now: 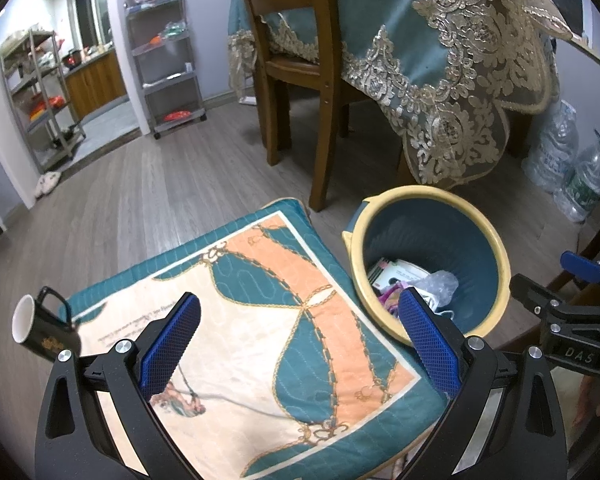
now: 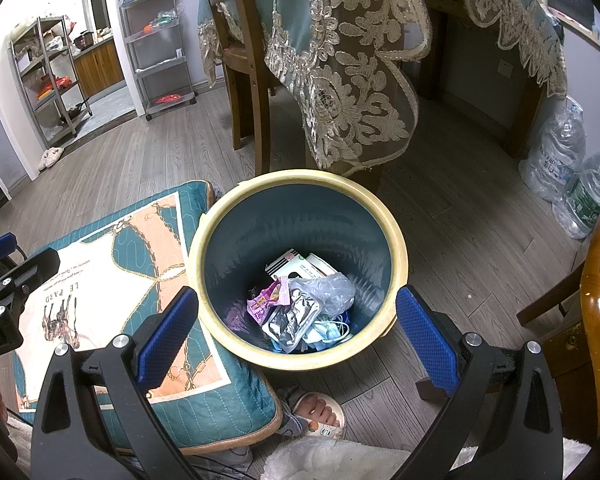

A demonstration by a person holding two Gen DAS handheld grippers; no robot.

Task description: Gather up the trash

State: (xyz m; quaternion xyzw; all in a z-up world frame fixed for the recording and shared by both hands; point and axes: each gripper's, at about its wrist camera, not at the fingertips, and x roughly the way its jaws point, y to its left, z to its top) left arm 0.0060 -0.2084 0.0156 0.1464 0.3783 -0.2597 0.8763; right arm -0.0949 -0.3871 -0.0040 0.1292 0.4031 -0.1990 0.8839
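The trash bin (image 2: 298, 270) stands upright on the wood-plank floor (image 2: 460, 216), its long axis vertical and its round mouth open upward, tapering toward the base. It has a cream rim and a smooth teal inner wall. At the bottom lies the trash (image 2: 300, 304): crumpled foil wrappers, a pink packet, a clear plastic bag, printed cartons and a blue face mask.

The bin's rim touches the edge of a quilted teal-and-peach cushion (image 1: 260, 320), where a black mug (image 1: 40, 328) lies on its side near the far left corner. Bare floor opens beyond the bin toward a wooden chair (image 1: 300, 60) and a lace-trimmed tablecloth (image 1: 440, 80).

The right gripper (image 2: 296, 332) hovers over the bin, its blue textured pads (image 2: 424, 332) spread wide with nothing between. The left gripper (image 1: 300, 344) hangs over the cushion, likewise spread and empty.
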